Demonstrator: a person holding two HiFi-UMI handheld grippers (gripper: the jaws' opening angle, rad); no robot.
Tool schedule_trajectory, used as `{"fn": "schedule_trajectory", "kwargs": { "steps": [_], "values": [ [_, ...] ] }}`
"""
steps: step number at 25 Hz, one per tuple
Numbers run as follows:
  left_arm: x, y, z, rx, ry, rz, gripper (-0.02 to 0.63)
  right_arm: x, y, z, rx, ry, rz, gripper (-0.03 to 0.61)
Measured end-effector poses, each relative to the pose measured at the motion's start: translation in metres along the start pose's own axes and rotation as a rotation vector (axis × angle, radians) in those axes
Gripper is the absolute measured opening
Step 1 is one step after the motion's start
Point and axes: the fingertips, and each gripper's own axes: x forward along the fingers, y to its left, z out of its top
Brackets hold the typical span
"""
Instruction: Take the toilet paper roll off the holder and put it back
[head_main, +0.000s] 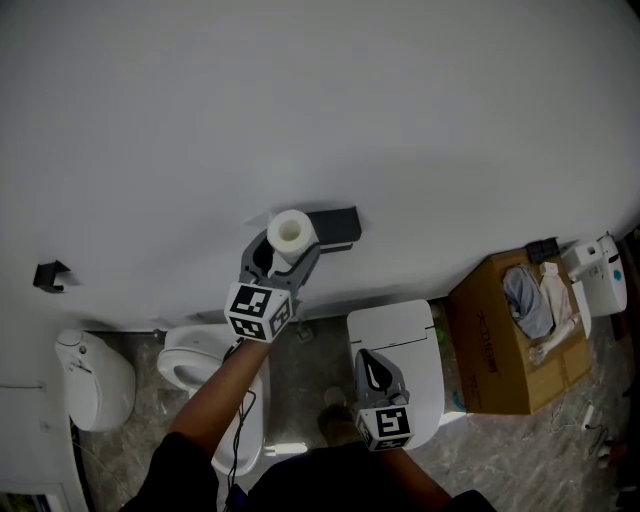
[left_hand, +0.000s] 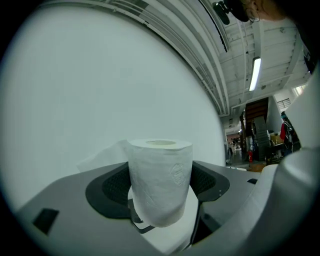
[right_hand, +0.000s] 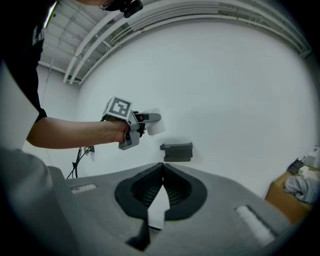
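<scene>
The left gripper holds the toilet paper roll upright between wide-set jaws, near the white wall and just left of the dark holder, clear of it. Nearer and to the right, the right gripper hangs over the closed toilet lid, jaws pressed together on nothing

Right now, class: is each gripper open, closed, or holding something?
Left gripper: closed on the toilet paper roll, which is off the holder.
Right gripper: closed, empty.
</scene>
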Motion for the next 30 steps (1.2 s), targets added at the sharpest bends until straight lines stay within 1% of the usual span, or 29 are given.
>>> {"fn": "schedule_trajectory", "kwargs": {
  "steps": [4, 9, 13, 15, 19, 23, 26, 28, 30],
  "values": [
    [0.032, 0.007, -0.01, 0.031, 0.019, 0.003, 0.351, 0.006, 0.002, 0.006, 0.018, 0.007, 0.023, -0.002],
    [0.071, 0.016, -0.02, 0.033, 0.029, 0.004, 0.351, 0.011, -0.008, -0.002, 0.002, 0.03, 0.013, -0.002],
    [0.091, 0.023, -0.036, 0.048, 0.056, 0.034, 0.351, 0.012, -0.015, -0.006, 0.027, 0.04, 0.005, -0.002],
    [0.098, 0.026, -0.049, 0.046, 0.078, 0.04, 0.351, 0.011, -0.02, -0.011, 0.031, 0.047, -0.006, -0.002],
    [0.109, 0.023, -0.072, 0.015, 0.11, 0.022, 0.351, 0.006, -0.032, -0.024, 0.045, 0.078, -0.025, -0.002],
    [0.111, 0.024, -0.075, 0.03, 0.104, 0.028, 0.351, 0.003, -0.04, -0.037, 0.066, 0.105, -0.035, -0.002],
    [0.114, 0.028, -0.076, 0.026, 0.107, 0.029, 0.351, 0.004, -0.043, -0.042, 0.07, 0.115, -0.04, -0.002],
    [0.116, 0.031, -0.079, 0.033, 0.121, 0.03, 0.351, 0.004, -0.042, -0.043, 0.073, 0.117, -0.034, -0.002],
    [0.118, 0.03, -0.083, 0.057, 0.141, 0.024, 0.351, 0.004, -0.039, -0.044, 0.073, 0.121, -0.029, -0.002]
  ]
}}
